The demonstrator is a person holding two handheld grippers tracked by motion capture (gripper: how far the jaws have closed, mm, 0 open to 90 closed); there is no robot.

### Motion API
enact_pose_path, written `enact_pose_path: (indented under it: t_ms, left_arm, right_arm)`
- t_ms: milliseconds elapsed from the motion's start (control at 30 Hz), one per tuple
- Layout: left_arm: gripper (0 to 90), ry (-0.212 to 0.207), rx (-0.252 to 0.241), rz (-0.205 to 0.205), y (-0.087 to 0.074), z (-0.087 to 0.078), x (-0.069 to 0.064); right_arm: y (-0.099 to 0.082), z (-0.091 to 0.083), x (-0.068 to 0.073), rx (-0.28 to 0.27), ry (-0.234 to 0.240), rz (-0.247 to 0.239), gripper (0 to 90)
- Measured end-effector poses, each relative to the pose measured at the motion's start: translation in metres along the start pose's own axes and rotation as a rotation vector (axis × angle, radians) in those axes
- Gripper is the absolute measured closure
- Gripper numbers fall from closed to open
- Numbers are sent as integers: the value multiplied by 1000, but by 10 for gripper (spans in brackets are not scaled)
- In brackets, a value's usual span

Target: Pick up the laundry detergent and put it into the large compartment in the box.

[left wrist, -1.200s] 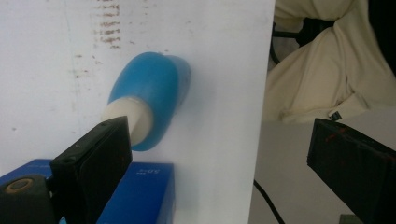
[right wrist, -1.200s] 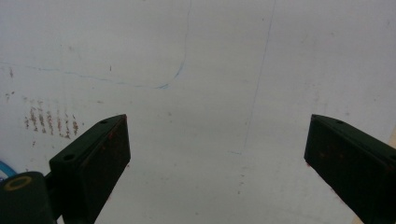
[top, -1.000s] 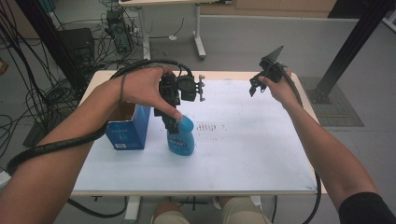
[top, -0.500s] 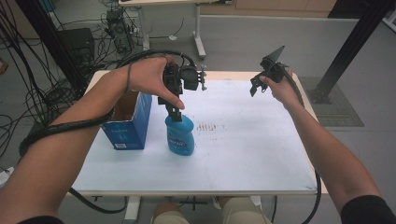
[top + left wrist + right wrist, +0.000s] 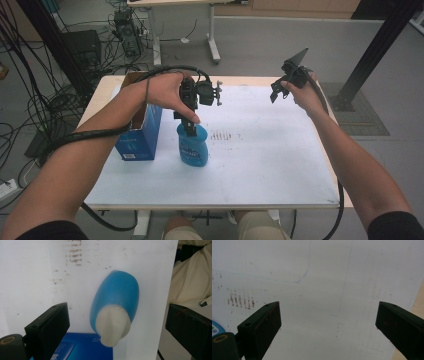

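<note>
The blue bottle [image 5: 117, 293] looks like smooth plastic with a soft sheen, and its pale cap [image 5: 113, 326] is a duller, slightly translucent plastic. Just beside the bottle, the blue box [image 5: 142, 135] looks like printed cardboard, brown inside its open top. The table [image 5: 270, 150] has a matt white top, scuffed with brownish marks near the bottle, and a pale wood-coloured edge. The left tongs [image 5: 117, 332] have matt black pads, as do the right tongs [image 5: 328, 327].
</note>
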State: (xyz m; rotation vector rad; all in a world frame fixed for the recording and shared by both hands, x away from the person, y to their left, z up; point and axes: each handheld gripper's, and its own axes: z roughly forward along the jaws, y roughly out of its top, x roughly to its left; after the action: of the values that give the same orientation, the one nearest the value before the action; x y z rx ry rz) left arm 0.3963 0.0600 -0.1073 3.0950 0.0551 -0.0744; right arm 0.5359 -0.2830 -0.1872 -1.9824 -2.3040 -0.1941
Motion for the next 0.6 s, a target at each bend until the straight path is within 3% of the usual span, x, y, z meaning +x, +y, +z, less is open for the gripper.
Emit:
enact_pose_path:
  t_ms: [133,600]
  left_arm:
    - [58,-17,8,6,2,10,2]
    - [60,-13,20,4,-1,43,1]
  right_arm:
    - [0,0,-2,1,-1,2,64]
    - [0,-1,-2,-1,-5,2,64]
